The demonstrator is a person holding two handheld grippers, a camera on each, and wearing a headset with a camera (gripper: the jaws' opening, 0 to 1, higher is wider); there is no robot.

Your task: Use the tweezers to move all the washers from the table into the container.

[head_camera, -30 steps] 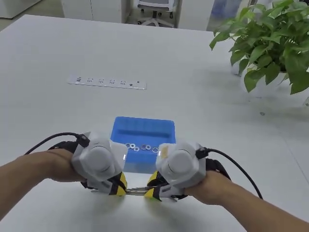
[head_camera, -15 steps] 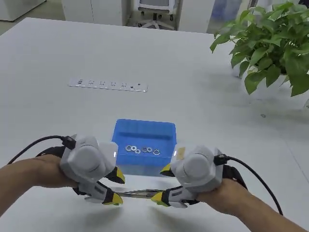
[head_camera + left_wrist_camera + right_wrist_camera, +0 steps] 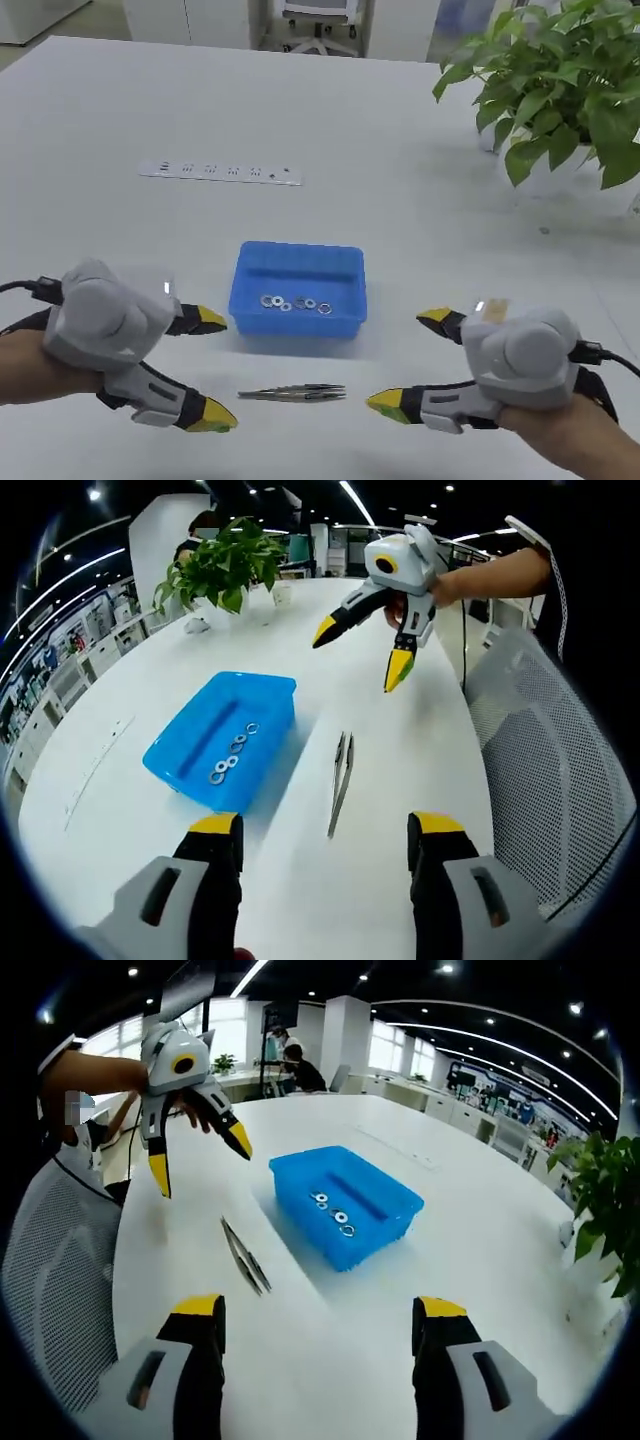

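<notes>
Tongs of both hands are spread wide and grip nothing. The left tongs (image 3: pixel 212 368) and the right tongs (image 3: pixel 410 360) hang just above the tabletop (image 3: pixel 420 190), their yellow tips turned inward toward each other.

Tweezers (image 3: pixel 292 393) lie flat on the tabletop between the two tongs, touched by neither. Their long axis runs left to right, roughly parallel to the near wall of the container (image 3: pixel 300 250) and just in front of it. The joined end points to the left tongs; the split prongs point to the right tongs, as the left gripper view also shows. Each lower jaw tip stands near its own end of the tweezers, and neither side is clearly the nearer.

Washers (image 3: pixel 295 303) lie in a short row on the container floor, near its front wall.

Judgement: the transfer looks complete, since every washer seen lies inside the container. Any further pick-up of the tweezers would go crosswise to that left-right axis, the left tongs meeting the joined end and the right tongs the prongs.
</notes>
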